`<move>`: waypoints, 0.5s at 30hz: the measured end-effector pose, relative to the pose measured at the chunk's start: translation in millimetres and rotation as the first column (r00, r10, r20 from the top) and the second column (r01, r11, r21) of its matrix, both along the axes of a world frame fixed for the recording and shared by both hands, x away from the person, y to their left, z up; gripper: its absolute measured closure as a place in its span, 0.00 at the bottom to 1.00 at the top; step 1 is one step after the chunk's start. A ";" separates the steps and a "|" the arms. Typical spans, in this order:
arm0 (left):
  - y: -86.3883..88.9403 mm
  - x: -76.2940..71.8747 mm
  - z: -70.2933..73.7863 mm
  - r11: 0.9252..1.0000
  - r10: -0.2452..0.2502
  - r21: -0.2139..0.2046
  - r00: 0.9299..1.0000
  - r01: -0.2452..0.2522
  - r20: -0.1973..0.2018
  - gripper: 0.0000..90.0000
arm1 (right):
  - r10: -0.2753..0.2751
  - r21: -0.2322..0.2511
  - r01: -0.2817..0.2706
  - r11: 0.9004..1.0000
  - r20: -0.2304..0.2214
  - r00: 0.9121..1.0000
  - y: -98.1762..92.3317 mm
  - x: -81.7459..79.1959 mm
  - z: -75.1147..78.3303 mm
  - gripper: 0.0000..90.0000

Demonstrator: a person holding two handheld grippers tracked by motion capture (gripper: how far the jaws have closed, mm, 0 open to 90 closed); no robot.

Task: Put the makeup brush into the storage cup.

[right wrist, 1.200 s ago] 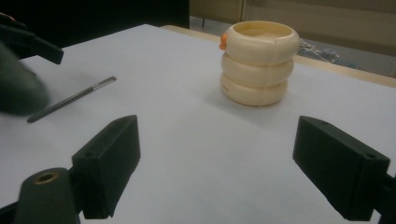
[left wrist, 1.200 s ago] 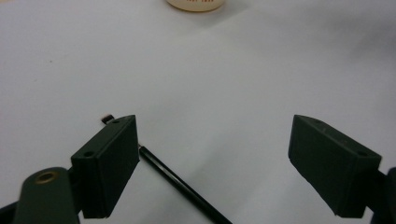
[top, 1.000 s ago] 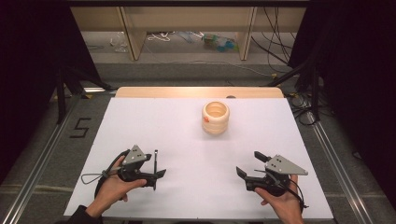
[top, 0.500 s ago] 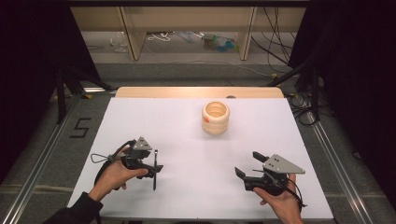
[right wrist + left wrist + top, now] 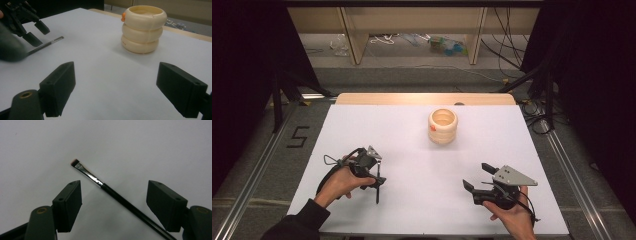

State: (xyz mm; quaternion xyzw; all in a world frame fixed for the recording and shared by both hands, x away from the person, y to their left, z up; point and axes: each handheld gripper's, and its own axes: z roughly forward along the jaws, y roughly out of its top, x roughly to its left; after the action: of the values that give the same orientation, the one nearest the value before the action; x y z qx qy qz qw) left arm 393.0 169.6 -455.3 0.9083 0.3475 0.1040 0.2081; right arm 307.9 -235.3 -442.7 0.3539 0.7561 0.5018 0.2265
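Item: white rectangular table top [image 5: 412,135] with a pale wooden strip along its far edge, standing on a grey floor marked with a black numeral 5. Item: cream, ribbed, three-ringed round holder [image 5: 442,126], open at the top, with a small orange spot near its rim, standing upright in the far middle of the table, well apart from both tools. Item: slim black-handled brush [image 5: 105,187] with a silver ferrule and short dark reddish bristles, lying flat on the white surface near the table's front left. Item: left gripper [image 5: 377,176], held in the person's left hand [image 5: 339,182] with a dark sleeve at the wrist, tipped down over the brush; its two black jaws stand spread, one on each side of the handle, neither pressing it, and the bristle end reaches out beyond the jaw tips. Item: right gripper [image 5: 477,176], carrying a grey three-cornered plate, held in the right hand [image 5: 512,215] at the front right of the table; its jaws stand wide apart with nothing between them, pointing toward the cream holder.
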 end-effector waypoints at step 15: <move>-3.5 12.3 -6.2 0.999 -0.005 0.052 0.995 0.011 -0.103 0.43 | 0.022 0.011 -0.021 1.000 -0.021 1.000 1.0 -0.2 -0.9 0.19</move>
State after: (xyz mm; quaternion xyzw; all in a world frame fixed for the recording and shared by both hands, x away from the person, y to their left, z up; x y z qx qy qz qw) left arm 405.4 166.1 -461.5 0.9190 0.3514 0.0654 0.1665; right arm 307.7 -234.3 -443.6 0.3522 0.7595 0.5044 0.2113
